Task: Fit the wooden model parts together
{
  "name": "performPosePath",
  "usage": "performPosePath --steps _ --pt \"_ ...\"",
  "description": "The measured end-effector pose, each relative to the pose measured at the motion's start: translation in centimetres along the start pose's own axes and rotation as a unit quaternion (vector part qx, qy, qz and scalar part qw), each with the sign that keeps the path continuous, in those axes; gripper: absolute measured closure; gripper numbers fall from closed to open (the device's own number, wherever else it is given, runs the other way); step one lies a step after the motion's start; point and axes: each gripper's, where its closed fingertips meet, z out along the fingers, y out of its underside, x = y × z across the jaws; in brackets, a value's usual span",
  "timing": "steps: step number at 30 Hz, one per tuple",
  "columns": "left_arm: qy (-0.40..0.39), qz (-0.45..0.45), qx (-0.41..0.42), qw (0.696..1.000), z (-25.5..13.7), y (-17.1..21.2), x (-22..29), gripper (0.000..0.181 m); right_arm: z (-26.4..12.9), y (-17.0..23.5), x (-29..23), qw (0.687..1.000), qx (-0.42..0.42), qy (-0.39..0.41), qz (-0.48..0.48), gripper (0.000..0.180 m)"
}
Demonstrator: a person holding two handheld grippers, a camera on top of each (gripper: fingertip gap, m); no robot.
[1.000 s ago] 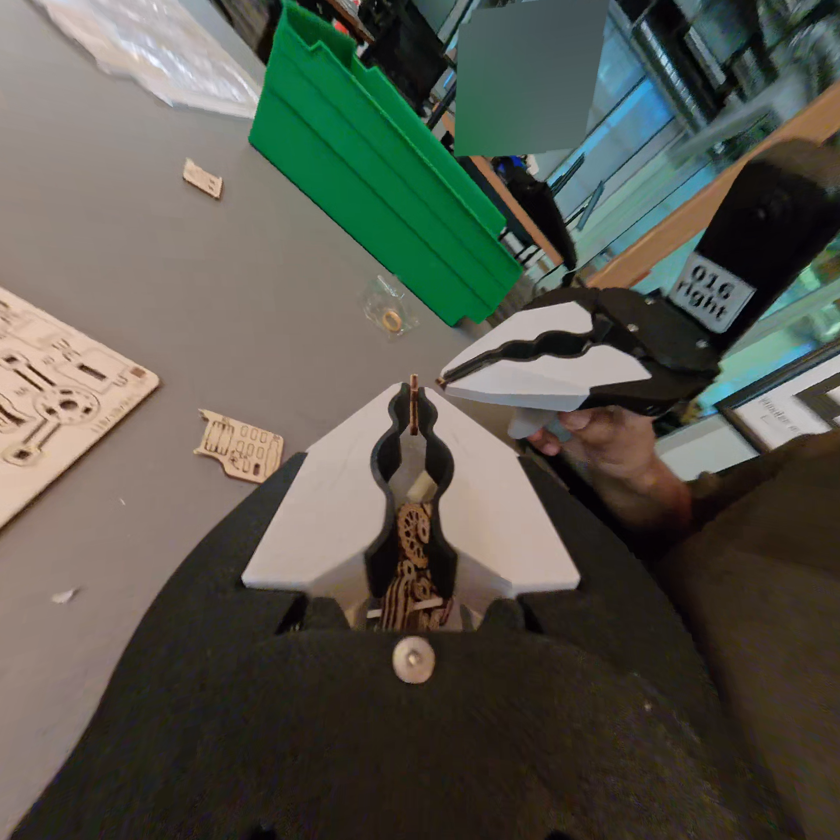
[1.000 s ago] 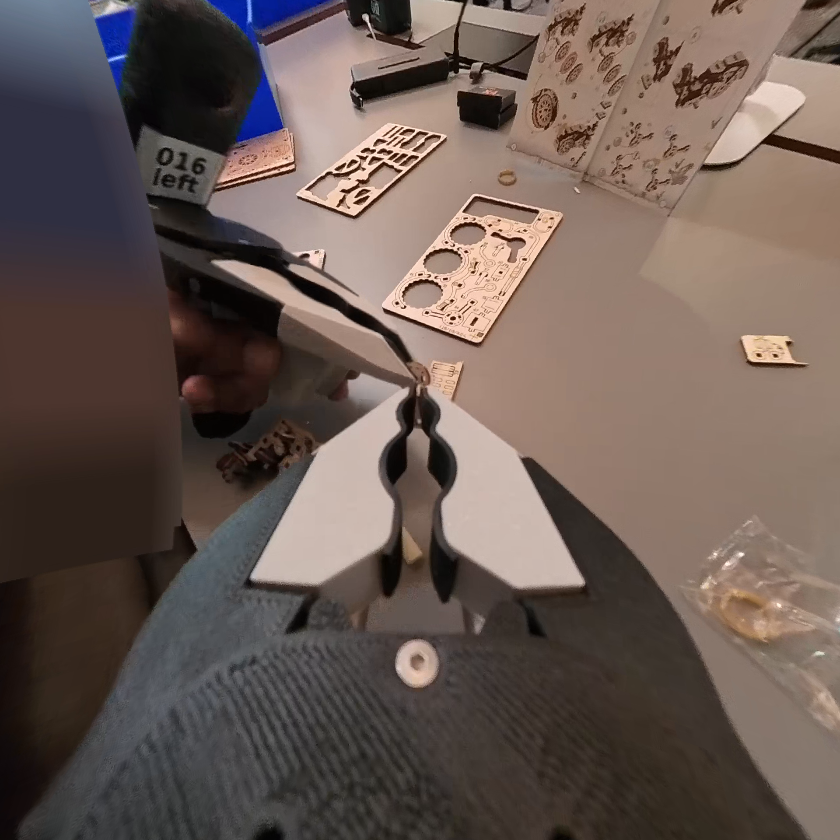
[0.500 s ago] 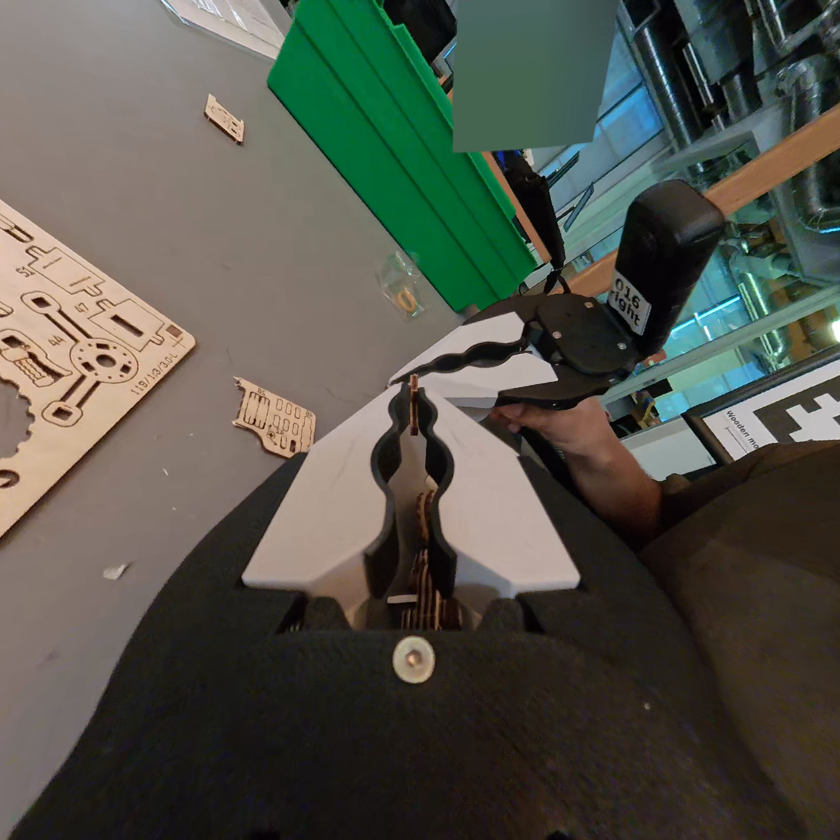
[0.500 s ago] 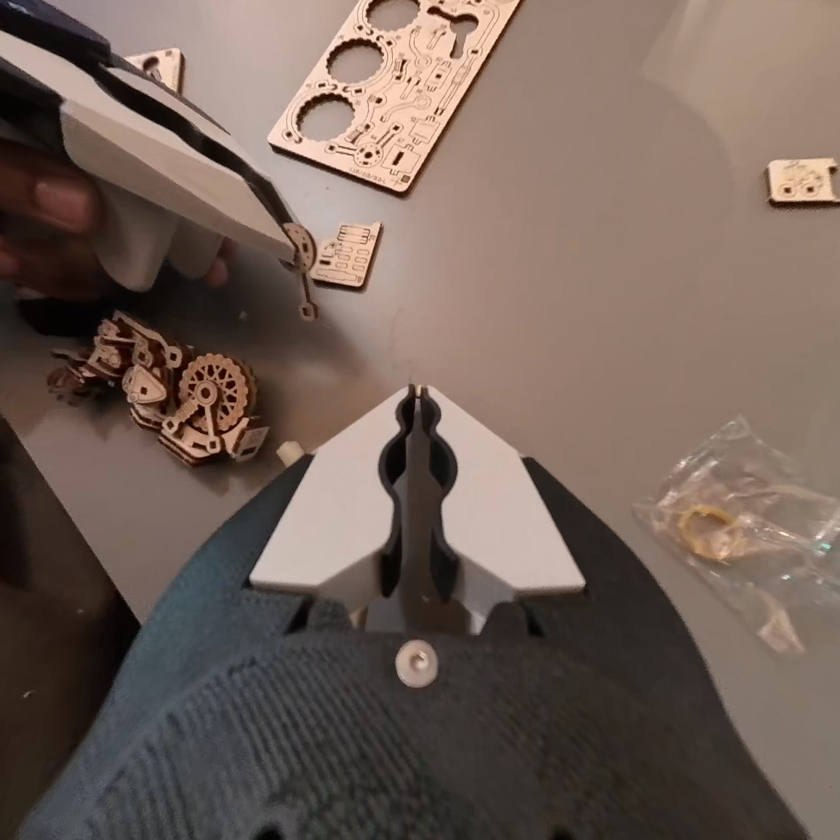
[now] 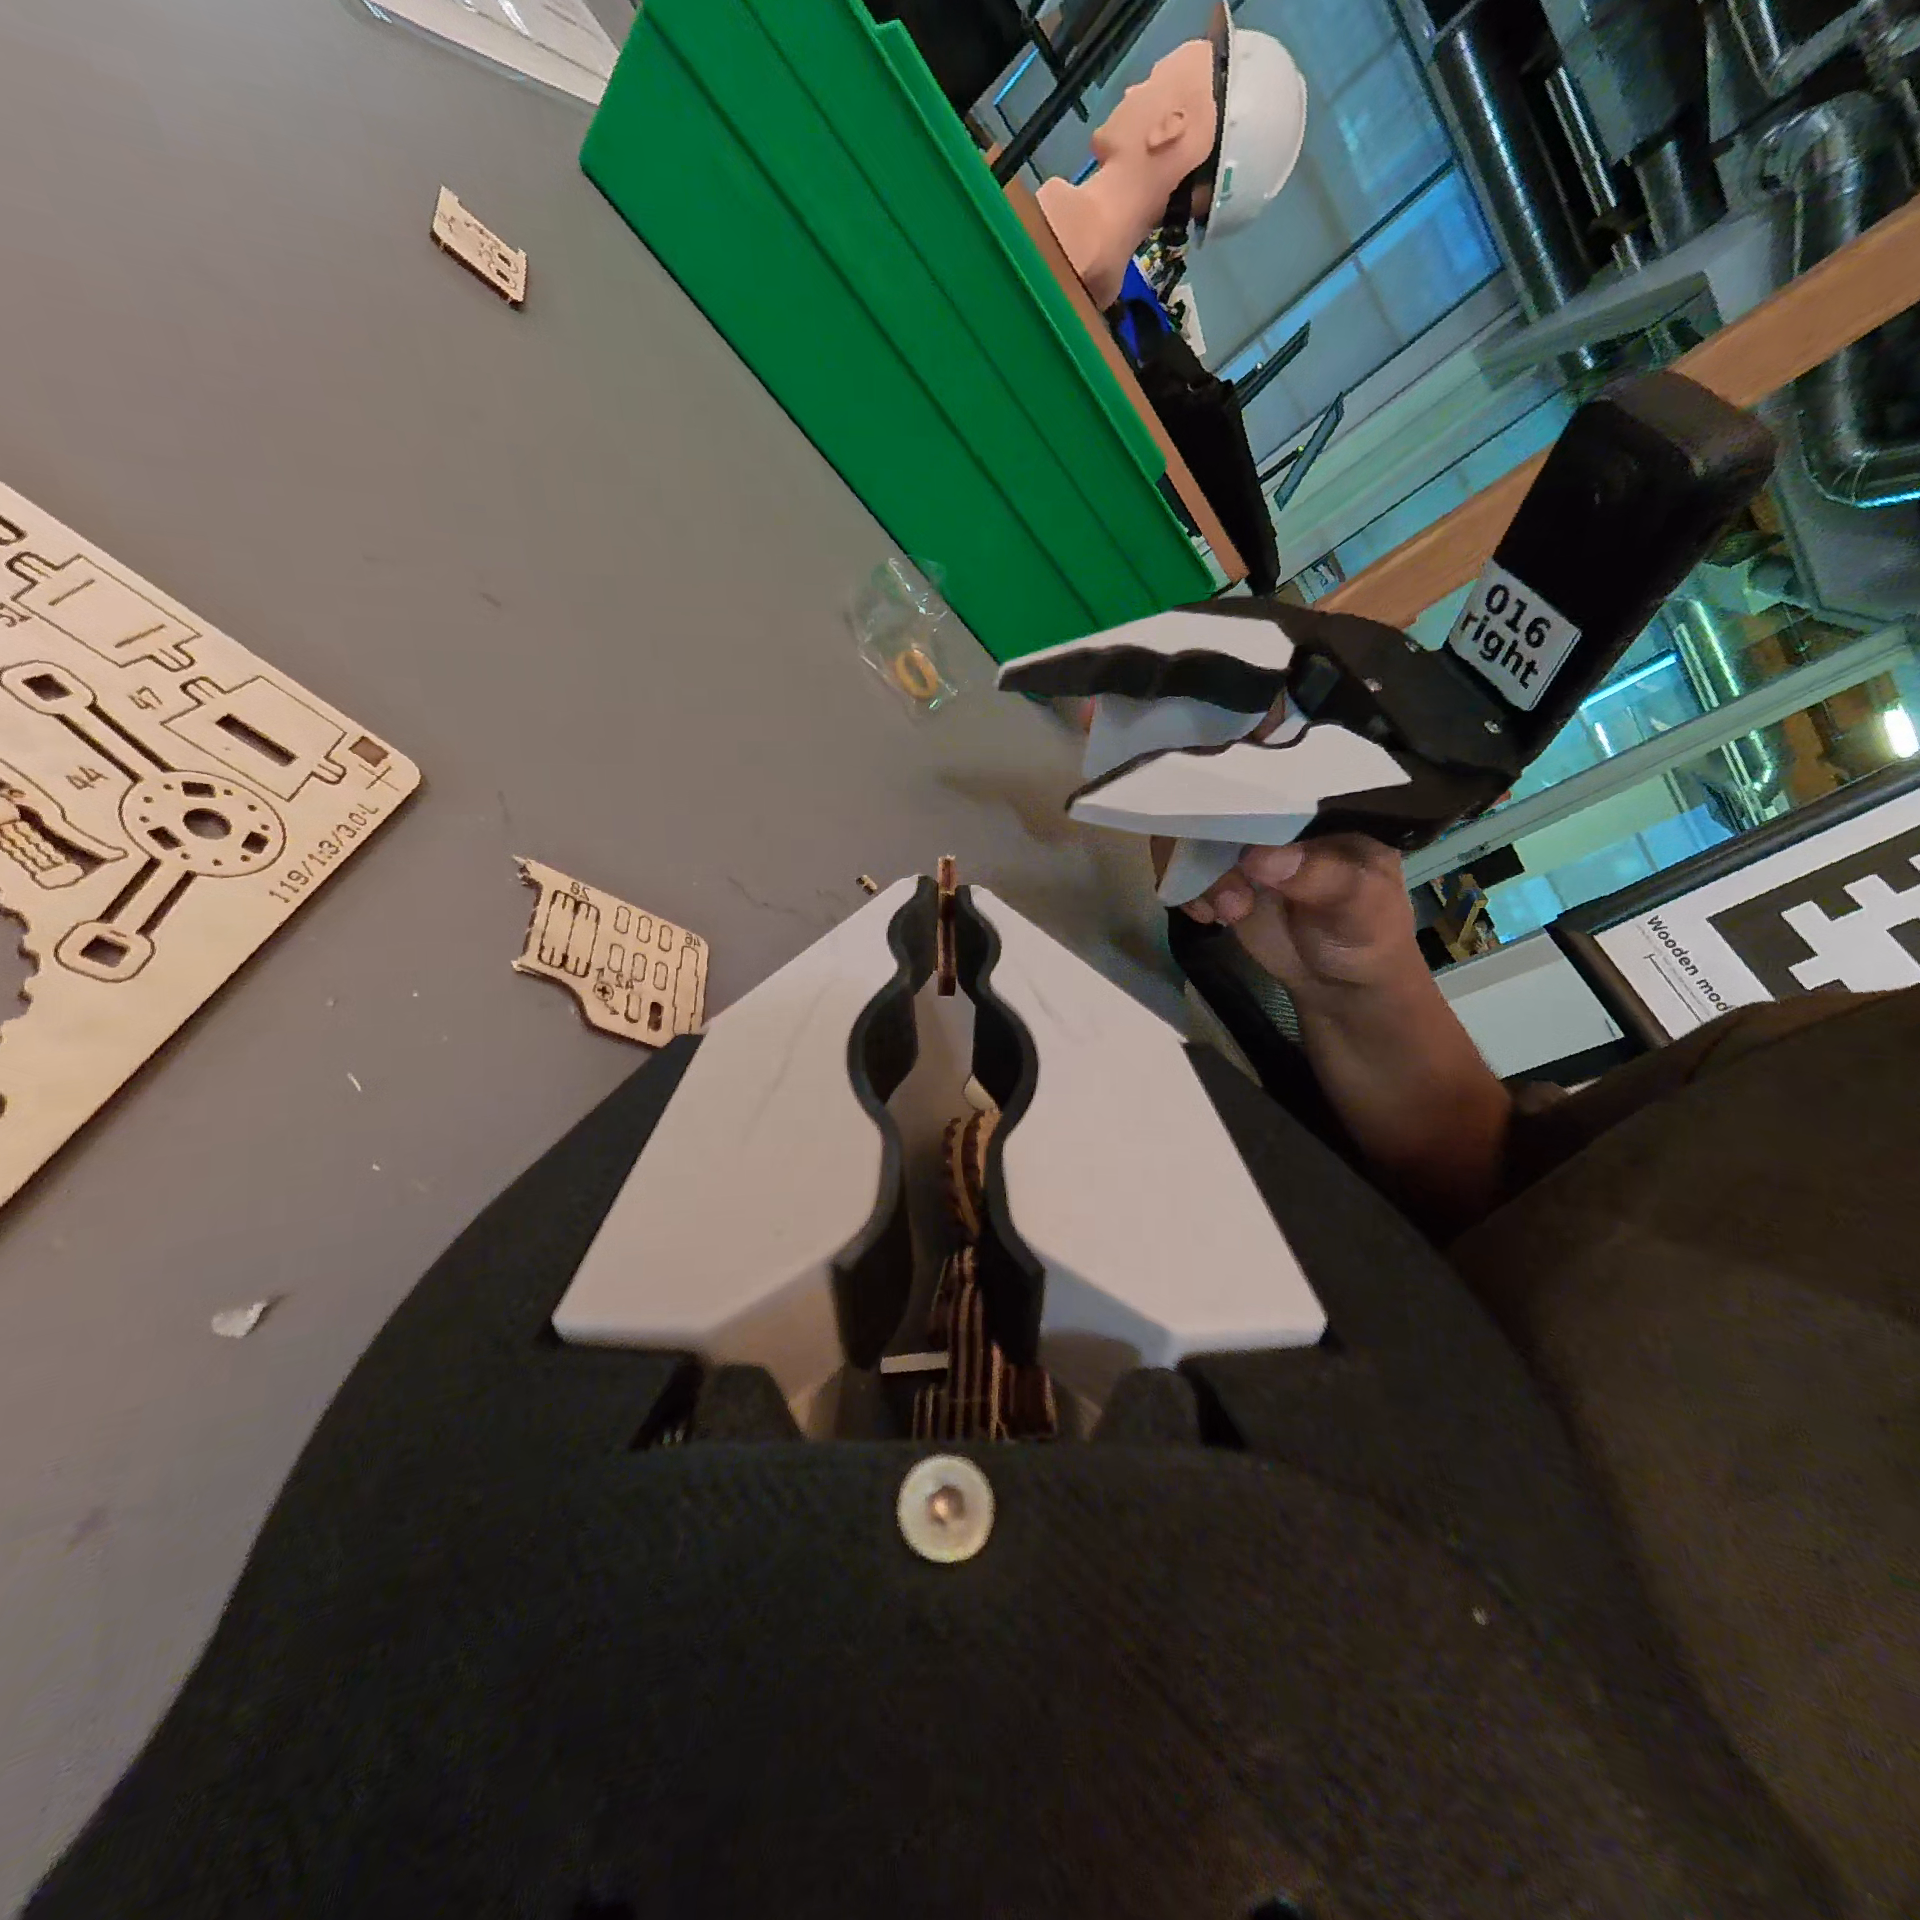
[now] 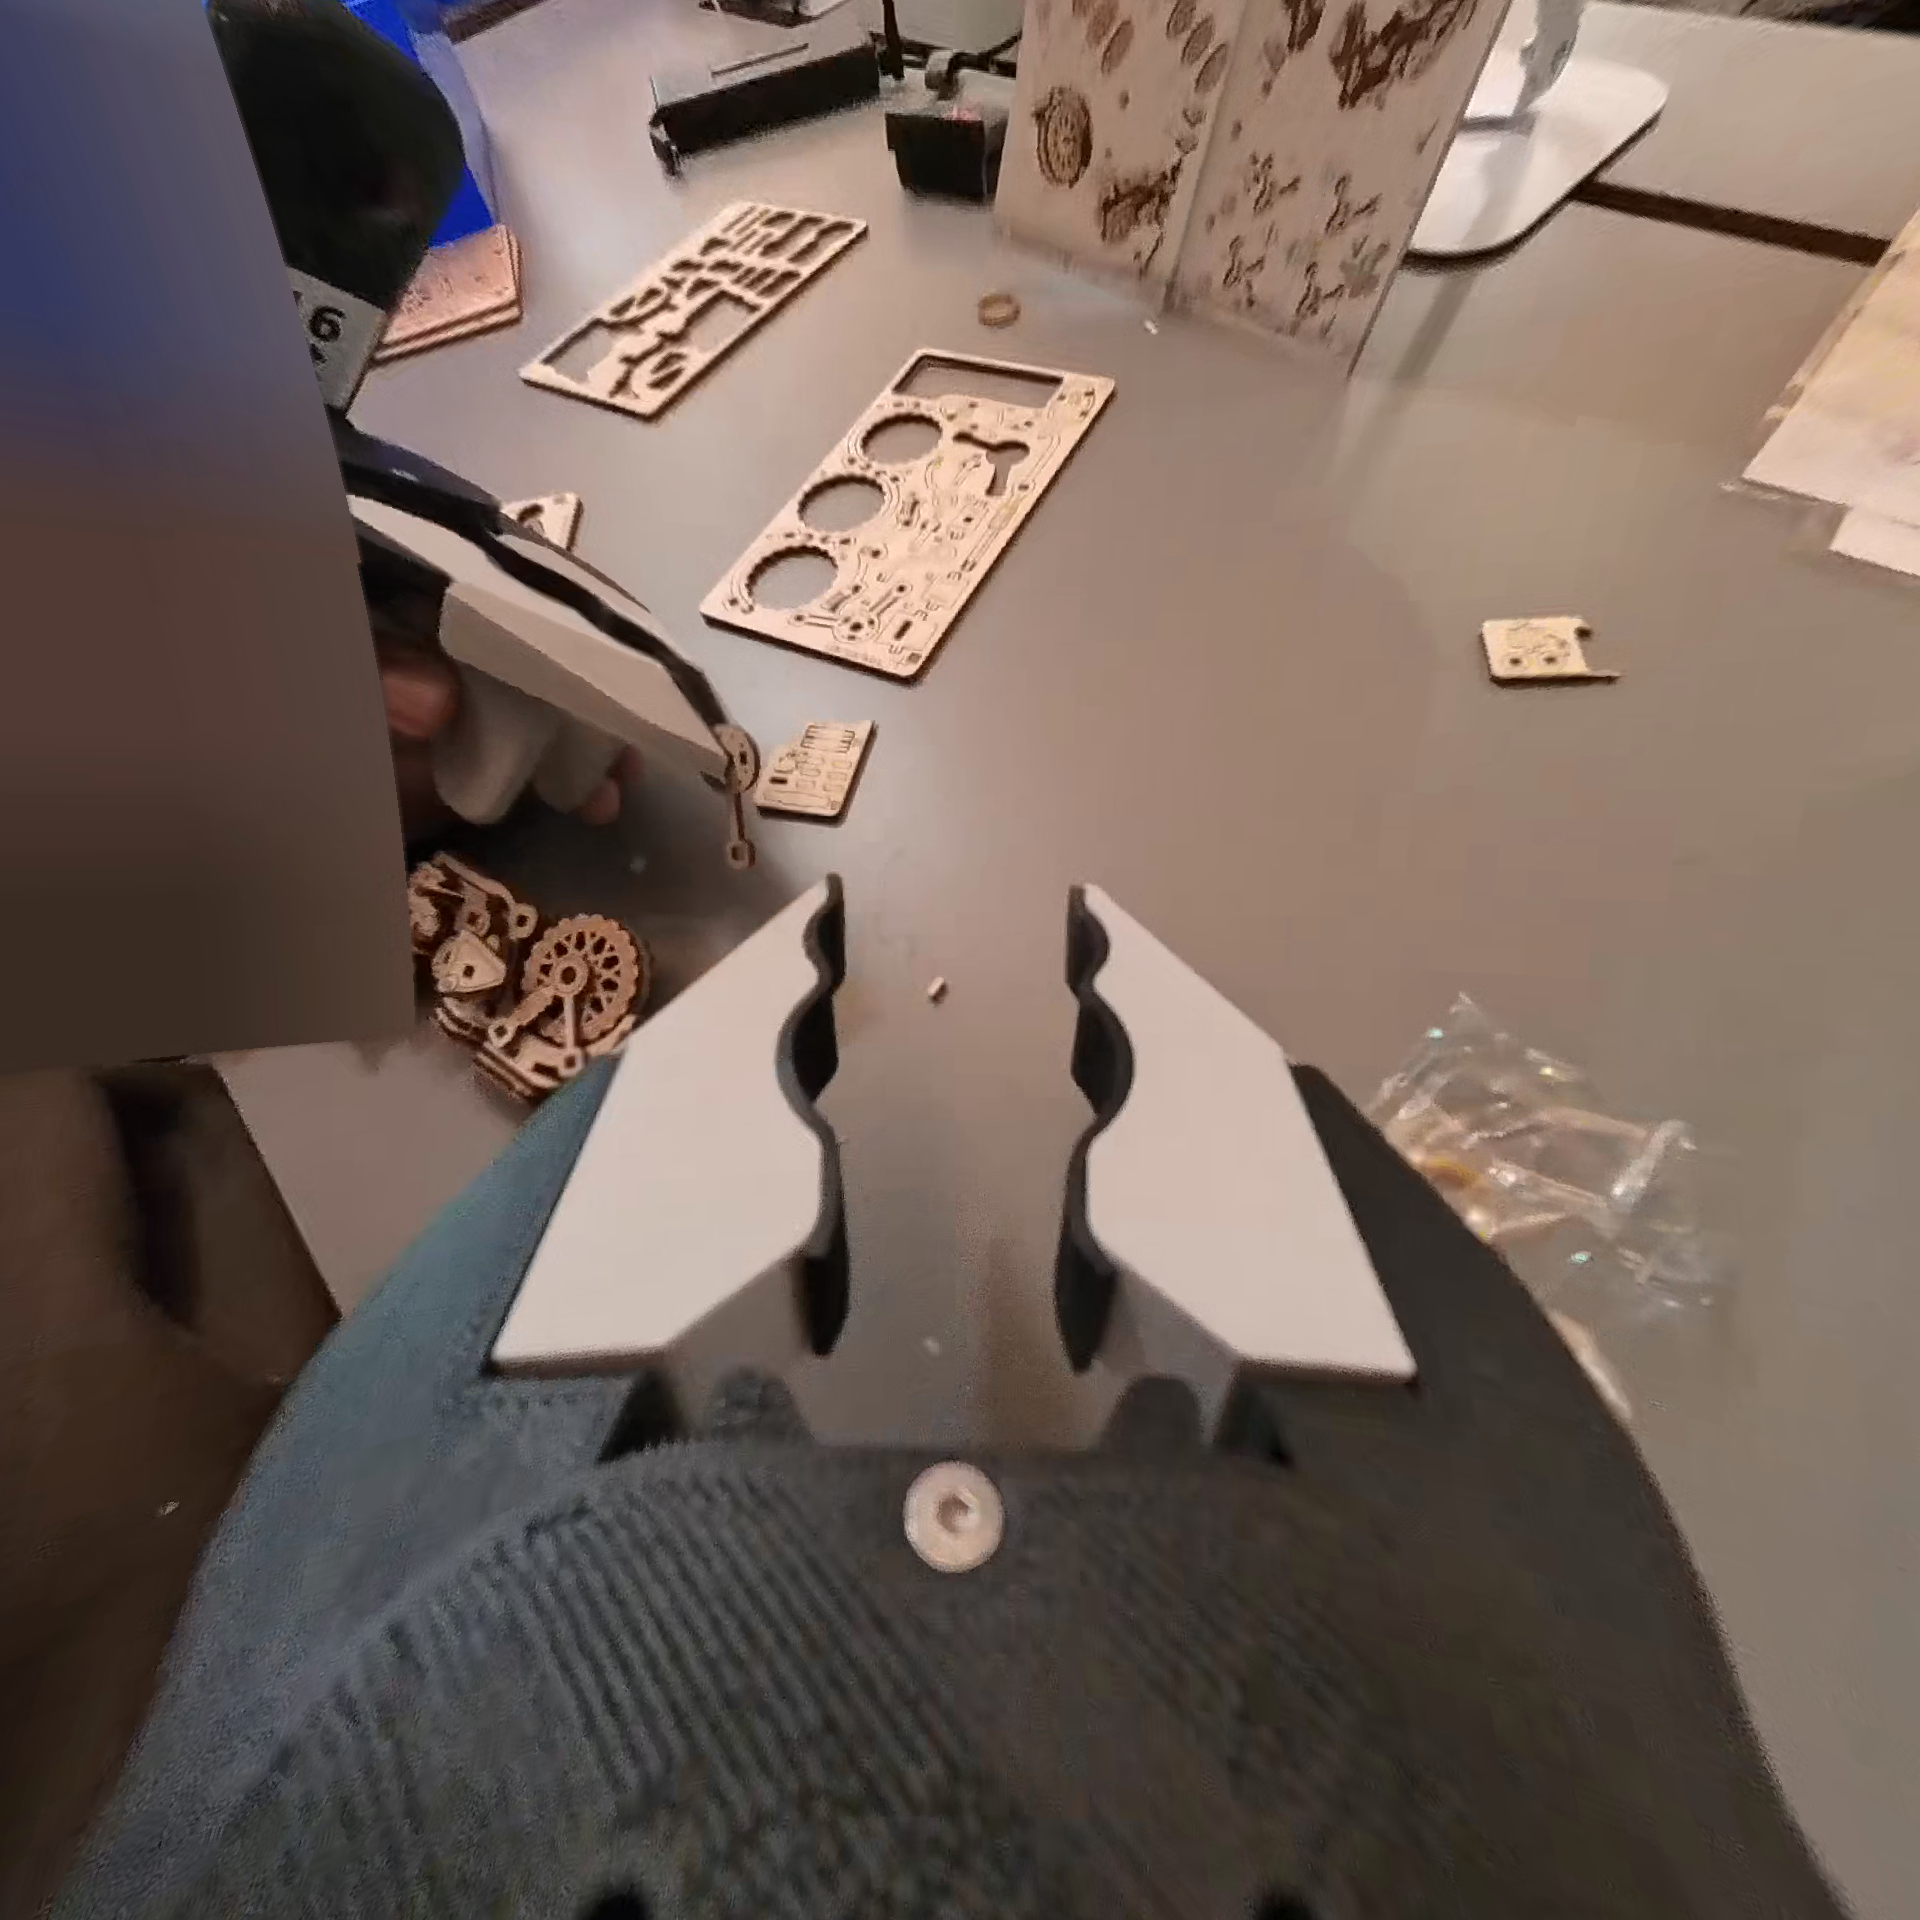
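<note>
Left wrist view: left gripper point(image 5: 943, 894) clenched on a thin round-headed wooden lever part point(image 5: 945, 925).
Right gripper point(image 6: 951, 909) spread, empty, above the grey table point(image 6: 1299, 831); brown geared wooden model point(image 6: 520, 987) lies near-left.

Small wooden part point(image 6: 736, 774): round toothed disc with thin link hanging at 6 o'clock, pinched edge-on at left gripper point(image 5: 945, 902) tips, off the table. Part-built wooden model point(image 6: 525, 982): gears, spoked wheel, lying on grey table at 7 o'clock of the part, near table edge.
</note>
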Motion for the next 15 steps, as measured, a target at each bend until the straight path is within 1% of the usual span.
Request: performPosePath --steps 1,3,4,6,8,12,15 --pt "0.0 0.0 0.0 1.0 0.0 0.0 0.0 0.181 0.0 0.4 -0.2 1.0 -0.004 -0.004 0.005 0.137" --pt "0.0 -0.001 -0.001 1.0 0.0 0.0 0.0 0.181 0.8 2.1 -0.9 0.999 -0.039 -0.012 0.013 0.137" --pt "0.0 -0.001 -0.001 1.0 0.0 0.0 0.0 0.181 1.3 3.1 -1.1 0.998 -0.064 -0.006 0.016 0.14" --pt "-0.001 0.001 -0.001 1.0 0.0 0.0 0.0 0.181 1.9 4.4 -0.6 0.994 -0.101 0.032 0.013 0.15" --pt "-0.001 0.002 -0.001 1.0 0.0 0.0 0.0 0.181 2.2 4.4 -0.2 0.993 -0.102 0.057 -0.004 0.156" --pt "-0.002 0.002 -0.003 1.0 0.1 0.1 0.0 0.18 3.0 5.0 -0.4 0.989 -0.121 0.071 -0.042 0.158" --pt "-0.001 0.003 -0.003 1.0 0.1 0.1 0.0 0.181 3.3 4.9 -0.4 0.988 -0.117 0.082 -0.059 0.164"
